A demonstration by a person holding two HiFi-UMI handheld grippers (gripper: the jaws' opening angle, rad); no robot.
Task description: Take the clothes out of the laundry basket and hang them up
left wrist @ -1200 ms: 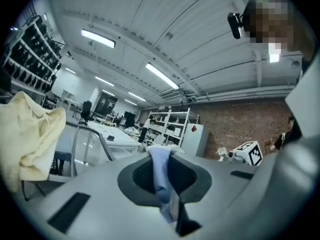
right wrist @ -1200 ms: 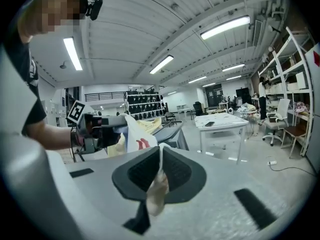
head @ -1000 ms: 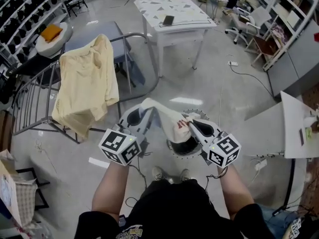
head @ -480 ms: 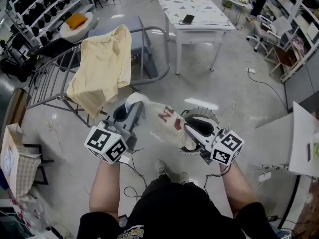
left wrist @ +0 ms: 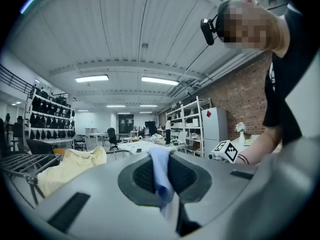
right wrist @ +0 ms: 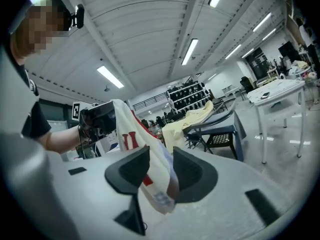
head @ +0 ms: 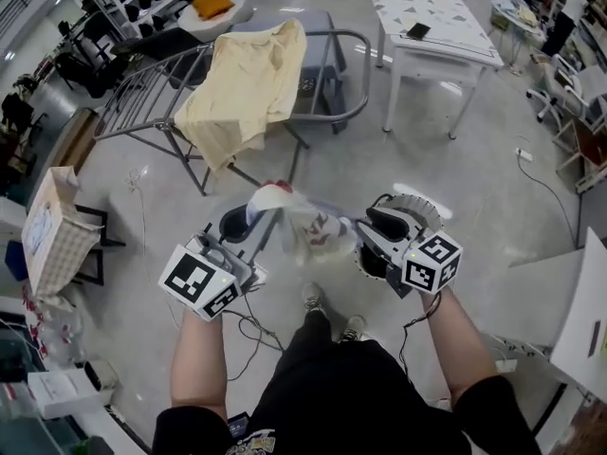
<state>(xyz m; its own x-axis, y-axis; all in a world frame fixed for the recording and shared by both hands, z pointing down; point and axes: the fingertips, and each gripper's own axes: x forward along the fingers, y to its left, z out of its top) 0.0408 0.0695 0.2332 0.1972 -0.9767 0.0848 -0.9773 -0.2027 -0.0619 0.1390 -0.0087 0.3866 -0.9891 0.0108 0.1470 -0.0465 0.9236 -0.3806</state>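
1. Holding up a white garment (head: pixel 308 230) with red print, stretched between two hand-held grippers over a grey workshop floor (head: pixel 493 159), as seen from the head view.
2. Pinching a pale fold of that cloth in the left gripper (left wrist: pixel 161 170), jaws closed tight on it, with fabric running up between the pads and spilling out over their tips.
3. Letting go on the other side: jaws of the right gripper (right wrist: pixel 161 166) just opened and standing apart, with the garment's red-printed end draped loosely through the gap, not pinched.
4. Standing over the round white laundry basket (head: pixel 415 203), set on the floor right below the right gripper and largely hidden behind it, with only part of the perforated rim showing.
5. Facing a metal drying rack (head: pixel 152 98) farther off across the floor, with a pale yellow shirt (head: pixel 242 88) hung over its bars, well apart from the raised garment.
6. Beyond the rack to the right, a white table (head: pixel 441 27) with a speckled top and a small dark flat item on it, too small to identify.
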